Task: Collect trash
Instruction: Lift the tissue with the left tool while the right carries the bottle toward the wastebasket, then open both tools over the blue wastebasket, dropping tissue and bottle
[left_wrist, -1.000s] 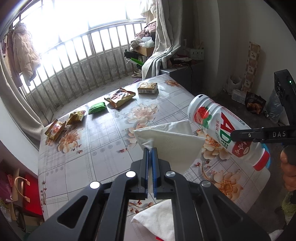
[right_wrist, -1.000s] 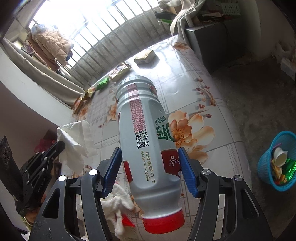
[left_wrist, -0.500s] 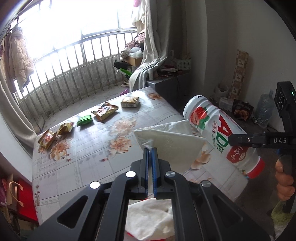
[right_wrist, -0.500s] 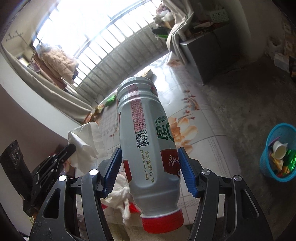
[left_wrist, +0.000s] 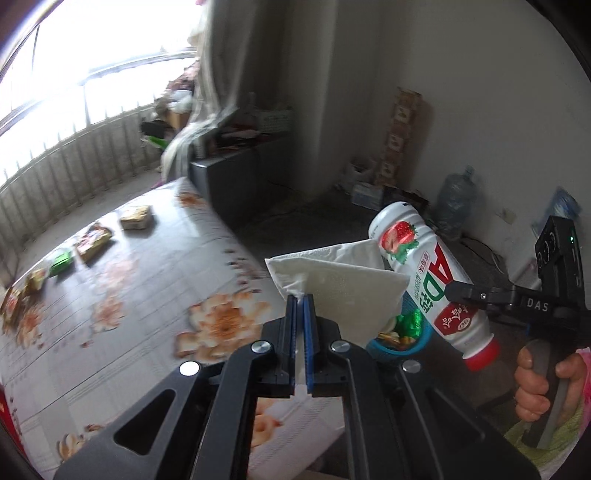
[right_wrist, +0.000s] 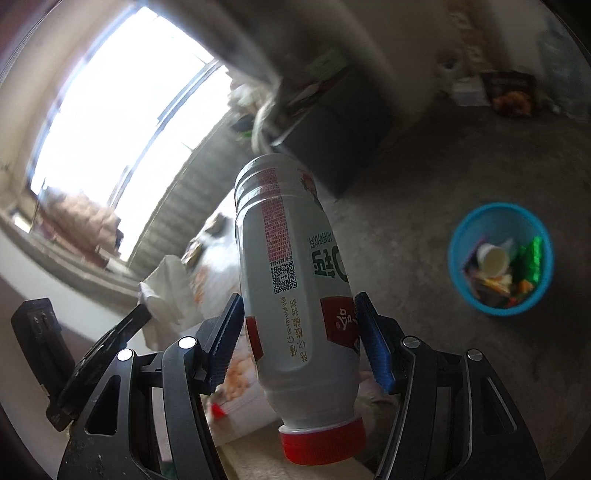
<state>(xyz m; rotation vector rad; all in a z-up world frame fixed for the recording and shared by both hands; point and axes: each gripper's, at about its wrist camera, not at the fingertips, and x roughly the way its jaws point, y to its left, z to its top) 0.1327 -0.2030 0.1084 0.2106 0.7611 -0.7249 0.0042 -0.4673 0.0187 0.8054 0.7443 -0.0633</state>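
My left gripper (left_wrist: 300, 301) is shut on a white paper napkin (left_wrist: 343, 280) and holds it in the air past the table's right edge. My right gripper (right_wrist: 299, 317) is shut on a white drink bottle (right_wrist: 291, 280) with a red cap, base pointing forward; the bottle (left_wrist: 424, 273) also shows in the left wrist view, just right of the napkin. A blue trash basket (right_wrist: 500, 258) holding several wrappers stands on the floor to the right; in the left wrist view the basket (left_wrist: 402, 336) sits below the napkin, partly hidden by it.
The floral-cloth table (left_wrist: 129, 295) lies to the left with several snack wrappers (left_wrist: 92, 242) and a small box (left_wrist: 136, 218) along its far side. A dark cabinet (left_wrist: 229, 184), a water jug (left_wrist: 454, 206) and boxes stand by the walls.
Both grippers have swung right, off the table toward the floor and the blue basket, still holding the napkin and the bottle. The basket is now closer in both views.
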